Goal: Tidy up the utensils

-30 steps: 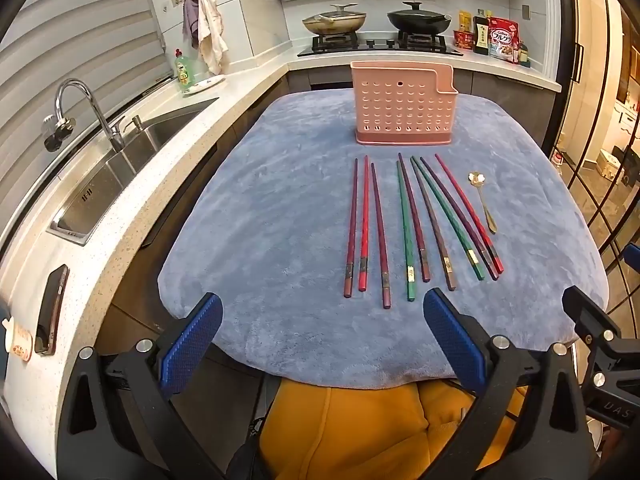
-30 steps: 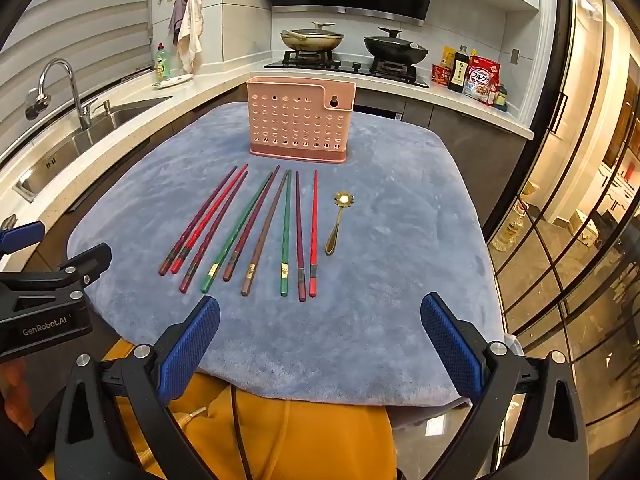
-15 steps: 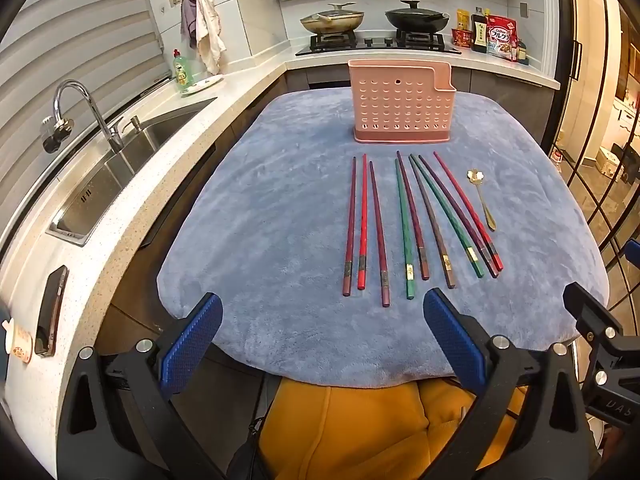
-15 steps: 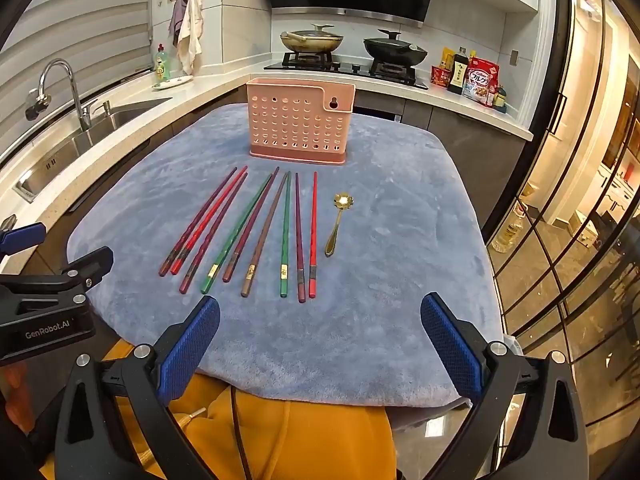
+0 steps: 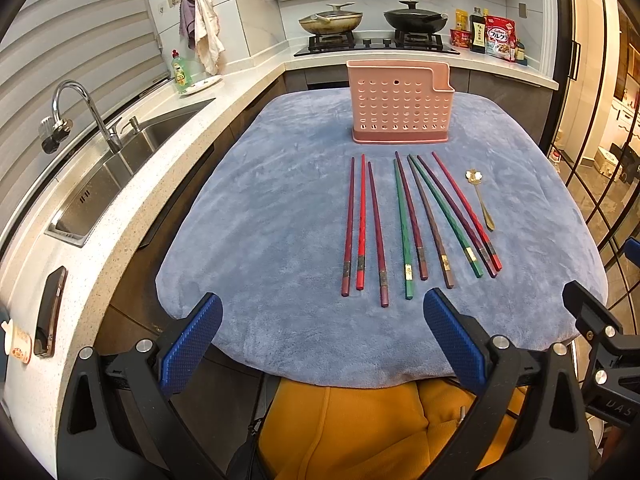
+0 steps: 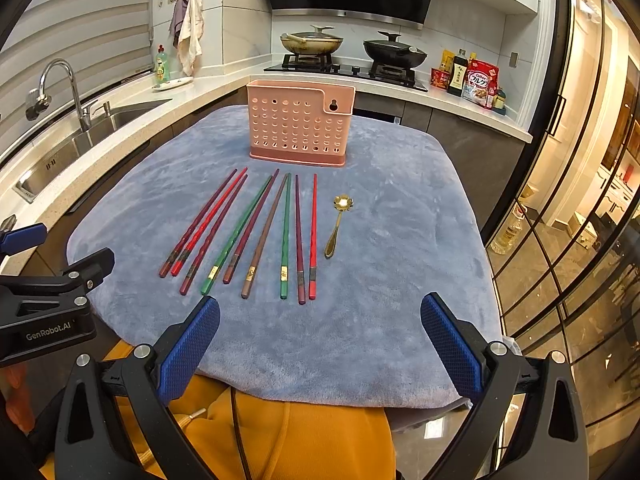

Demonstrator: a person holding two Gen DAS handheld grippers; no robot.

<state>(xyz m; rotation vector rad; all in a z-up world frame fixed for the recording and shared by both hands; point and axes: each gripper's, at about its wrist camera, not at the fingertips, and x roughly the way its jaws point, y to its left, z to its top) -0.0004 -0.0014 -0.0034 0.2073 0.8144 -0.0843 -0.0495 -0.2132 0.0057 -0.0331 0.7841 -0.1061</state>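
Note:
Several red, maroon, green and brown chopsticks lie side by side on the blue-grey cloth; they also show in the right wrist view. A small gold spoon lies to their right, seen too in the right wrist view. A pink perforated utensil holder stands upright behind them, also in the right wrist view. My left gripper and right gripper are both open and empty, held at the cloth's near edge, short of the chopsticks.
A steel sink with a tap is set in the counter on the left. A phone lies on the counter near the left gripper. Two pans sit on the stove behind. Glass doors stand on the right.
Both grippers stay open and nearly still. The left wrist view has crept slightly forward; nothing on the cloth has moved.

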